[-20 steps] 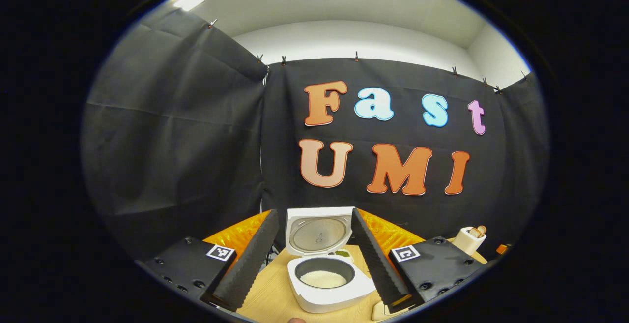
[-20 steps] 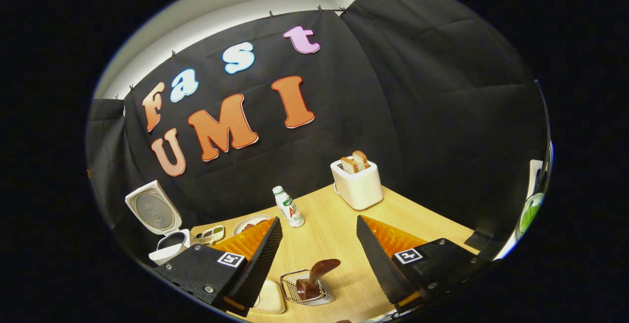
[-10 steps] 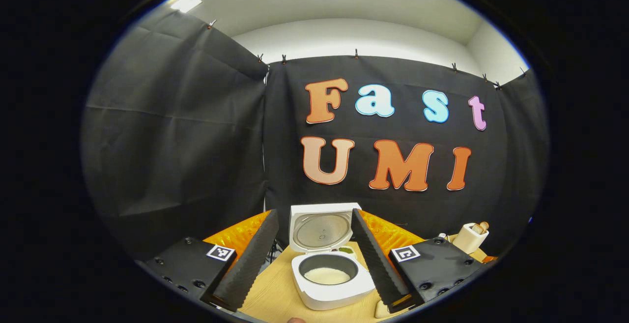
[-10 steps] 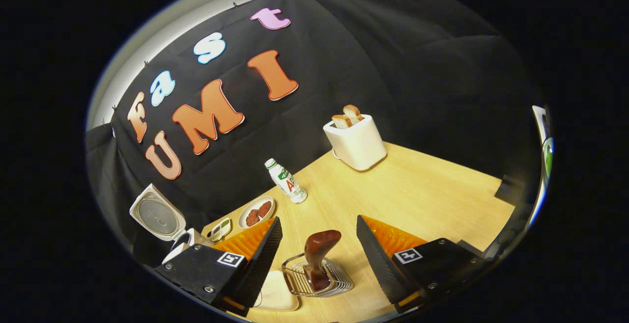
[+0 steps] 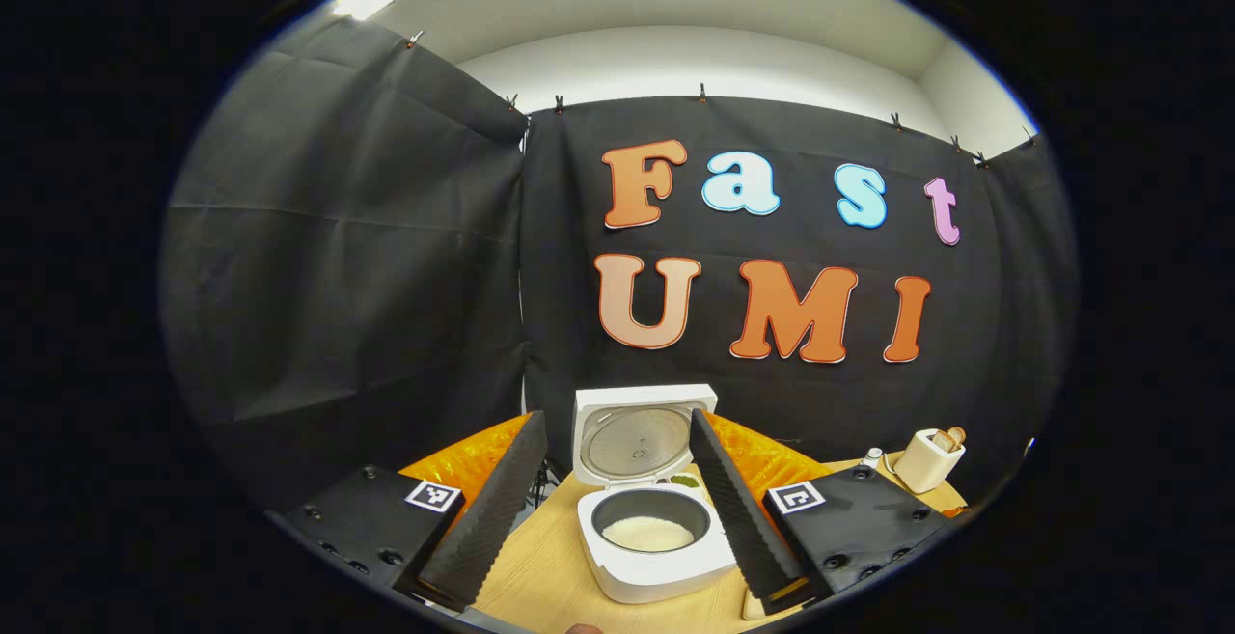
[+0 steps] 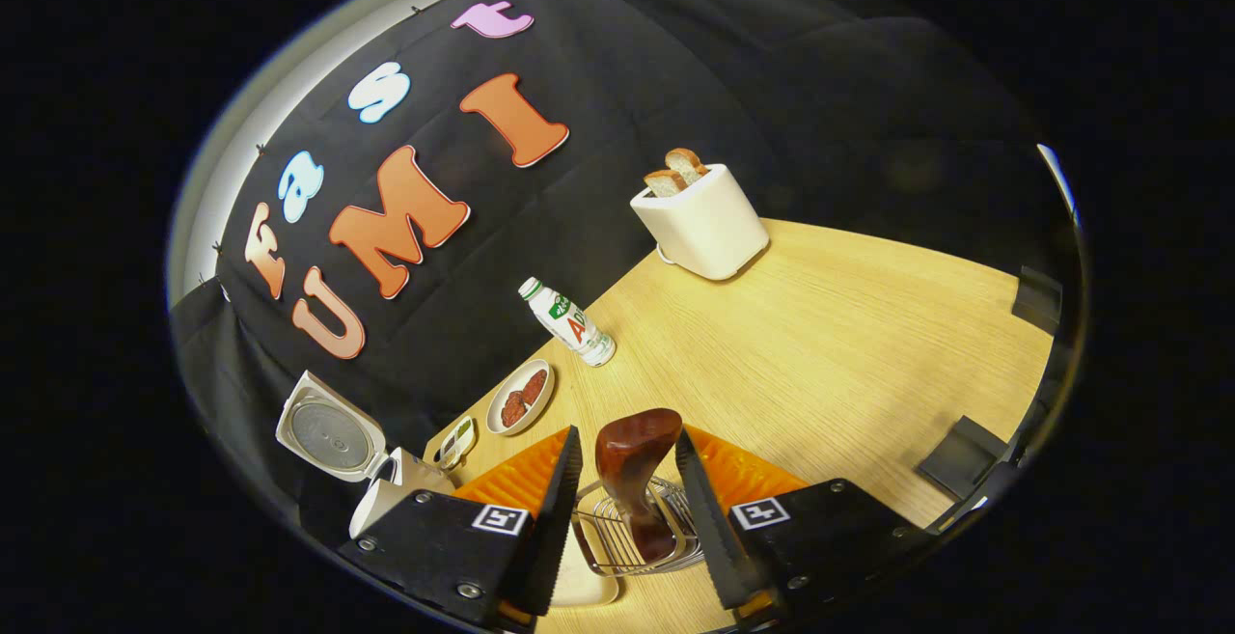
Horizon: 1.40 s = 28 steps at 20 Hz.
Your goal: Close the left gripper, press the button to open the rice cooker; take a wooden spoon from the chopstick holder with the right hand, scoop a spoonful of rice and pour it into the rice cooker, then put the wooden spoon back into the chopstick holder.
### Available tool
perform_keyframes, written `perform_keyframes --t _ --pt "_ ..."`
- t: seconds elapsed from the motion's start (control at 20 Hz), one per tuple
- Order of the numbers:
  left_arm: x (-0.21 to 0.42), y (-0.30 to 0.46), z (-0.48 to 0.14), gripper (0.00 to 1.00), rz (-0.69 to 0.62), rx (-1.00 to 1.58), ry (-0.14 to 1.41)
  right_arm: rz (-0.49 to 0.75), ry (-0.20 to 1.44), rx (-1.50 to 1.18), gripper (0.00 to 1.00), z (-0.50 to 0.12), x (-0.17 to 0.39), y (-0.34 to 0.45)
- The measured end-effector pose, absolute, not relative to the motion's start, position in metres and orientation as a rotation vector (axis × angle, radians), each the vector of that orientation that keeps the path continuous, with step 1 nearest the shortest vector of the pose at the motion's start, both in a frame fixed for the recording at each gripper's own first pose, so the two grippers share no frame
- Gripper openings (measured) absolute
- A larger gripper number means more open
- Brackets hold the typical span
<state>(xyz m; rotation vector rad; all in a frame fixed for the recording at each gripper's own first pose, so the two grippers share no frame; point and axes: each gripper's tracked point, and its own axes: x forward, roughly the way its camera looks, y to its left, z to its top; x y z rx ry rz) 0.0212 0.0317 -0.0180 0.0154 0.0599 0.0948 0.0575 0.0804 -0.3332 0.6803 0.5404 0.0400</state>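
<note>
The white rice cooker stands open on the wooden table, lid upright, with white rice in its pot. My left gripper hangs open in front of it, fingers wide apart, touching nothing. In the right gripper view a dark wooden spoon stands in the wire chopstick holder. My right gripper straddles the spoon with narrowed fingers; a thin gap shows on the left side. A cream dish lies beside the holder, mostly hidden. The rice cooker sits far left.
A white toaster holding bread stands at the back of the table. A small bottle and a plate of red-brown food sit between the toaster and the cooker. Black blocks line the table's right edge.
My right gripper has come down over the holder and its fingers have narrowed around the spoon. The left gripper has drawn back slightly from the cooker and stays open.
</note>
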Motion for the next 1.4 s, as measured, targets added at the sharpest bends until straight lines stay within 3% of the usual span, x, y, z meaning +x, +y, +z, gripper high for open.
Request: perform_keyframes --t 0.1,0.15,0.2,0.55,1.1,1.4 --pt "0.021 0.035 -0.019 1.0 0.104 0.015 0.062 0.046 0.548 0.693 0.5 -0.334 0.06 0.084" --pt "0.023 0.037 -0.021 1.0 0.107 0.015 0.064 0.039 0.551 0.7 0.36 -0.335 0.061 0.083" --pt "0.023 0.038 -0.021 1.0 0.111 0.015 0.067 0.024 0.555 0.711 0.29 -0.335 0.065 0.082" --pt "0.027 0.047 -0.025 1.0 0.117 0.014 0.076 0.0 0.563 0.627 0.06 -0.328 0.063 0.087" --pt "0.039 0.065 -0.035 1.0 0.09 -0.003 0.091 0.07 0.436 0.449 0.06 -0.237 0.065 0.112" --pt "0.043 0.079 -0.035 1.0 0.078 -0.017 0.092 0.185 0.364 0.394 0.05 -0.187 0.059 0.162"
